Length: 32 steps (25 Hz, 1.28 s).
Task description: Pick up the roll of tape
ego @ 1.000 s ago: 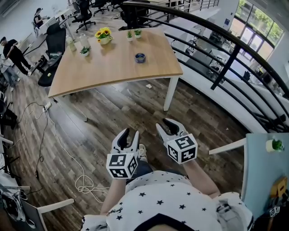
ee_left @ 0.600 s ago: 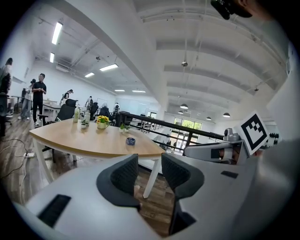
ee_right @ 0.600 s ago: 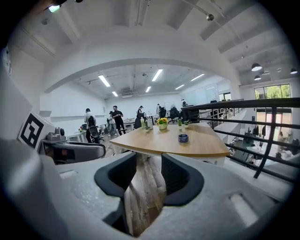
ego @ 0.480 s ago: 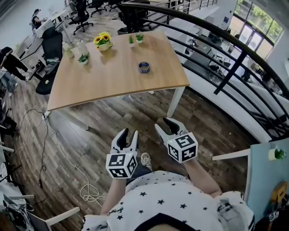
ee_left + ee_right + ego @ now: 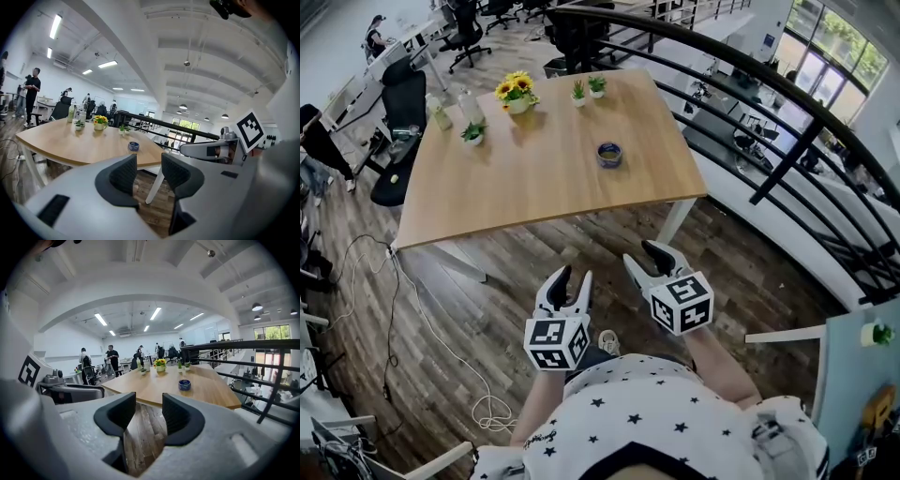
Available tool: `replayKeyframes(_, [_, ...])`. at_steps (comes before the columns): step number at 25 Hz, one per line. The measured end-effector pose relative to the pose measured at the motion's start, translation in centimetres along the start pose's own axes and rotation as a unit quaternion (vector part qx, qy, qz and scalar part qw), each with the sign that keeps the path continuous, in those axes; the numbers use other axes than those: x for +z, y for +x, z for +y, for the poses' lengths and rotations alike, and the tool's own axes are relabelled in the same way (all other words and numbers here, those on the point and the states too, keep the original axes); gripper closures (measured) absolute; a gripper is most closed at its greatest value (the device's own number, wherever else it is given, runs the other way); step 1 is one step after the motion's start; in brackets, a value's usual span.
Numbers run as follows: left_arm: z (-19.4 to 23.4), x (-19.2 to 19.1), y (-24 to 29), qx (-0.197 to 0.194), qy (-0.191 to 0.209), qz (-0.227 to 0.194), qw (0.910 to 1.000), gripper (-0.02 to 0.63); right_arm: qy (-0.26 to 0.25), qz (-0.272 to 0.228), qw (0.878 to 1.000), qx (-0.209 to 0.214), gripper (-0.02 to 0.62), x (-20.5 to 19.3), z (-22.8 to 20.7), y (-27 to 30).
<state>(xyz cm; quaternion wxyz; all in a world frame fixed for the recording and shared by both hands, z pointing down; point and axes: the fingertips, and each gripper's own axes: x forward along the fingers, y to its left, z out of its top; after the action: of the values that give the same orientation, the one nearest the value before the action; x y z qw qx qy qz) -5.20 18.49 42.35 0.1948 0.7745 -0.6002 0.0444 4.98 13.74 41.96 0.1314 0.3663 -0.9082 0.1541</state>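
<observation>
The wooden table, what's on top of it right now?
The roll of tape, a sunflower pot, three small potted plants and two bottles stand on the table. What lies inside the tape's ring cannot be made out.

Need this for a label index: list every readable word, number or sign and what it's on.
No readable text anywhere.
Cubes on left gripper and right gripper: square marker patterns, no letters.
Any print on roll of tape: too small.
Labels on bottles: too small.

I have bare tabletop (image 5: 525,178) all round the roll of tape (image 5: 609,155), open from the near edge. Along the far edge stand sunflowers (image 5: 516,91) and small potted plants (image 5: 596,85); a black railing (image 5: 786,161) hems the right.
</observation>
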Motion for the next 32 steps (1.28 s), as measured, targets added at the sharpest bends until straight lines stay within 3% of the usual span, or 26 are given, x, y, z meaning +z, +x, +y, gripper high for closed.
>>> replayKeyframes(15, [6.1,2.8,5.7,-0.012,0.004,0.004,0.9999,0.462,0.002,-0.002,1.000,-0.010,0.436,3.0,-2.0,8.3])
replayKeyframes(32, [9.2,4.0,9.7,-0.003,-0.017,0.004,0.9998,0.462,-0.002,0.019,1.000,-0.024,0.436,4.1,-4.7,12.1])
